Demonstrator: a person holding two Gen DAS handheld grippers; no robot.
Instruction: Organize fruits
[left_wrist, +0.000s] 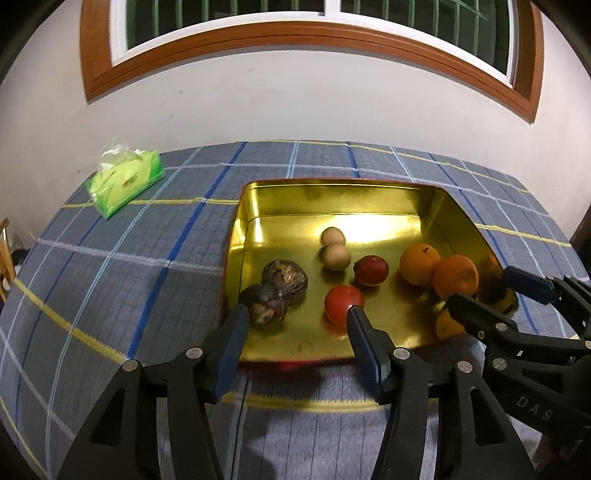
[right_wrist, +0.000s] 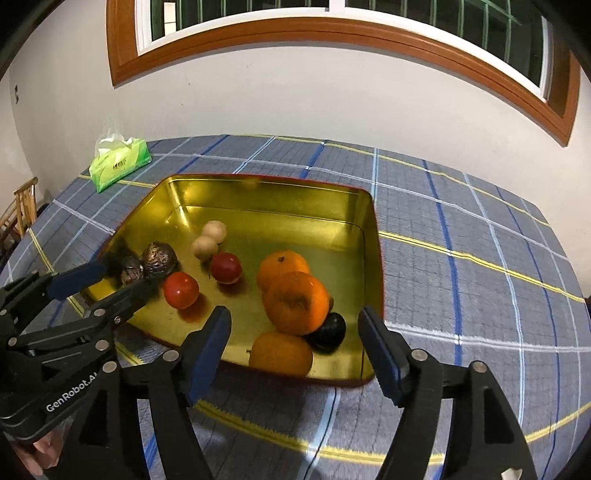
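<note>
Plaid tablecloth (right_wrist: 461, 229), gold tray (right_wrist: 266, 206), oranges (right_wrist: 295, 306), perhaps passionfruit (right_wrist: 159, 258)

White lettering "GenRobot.A…" runs along the black body of the left claw (right_wrist: 110, 282) in the right wrist view; the rest is cut off. "DAS" is embossed on the right claw (left_wrist: 491, 291) body. The print on the green tissue pack (right_wrist: 120, 164) looks like characters, illegible.
</note>
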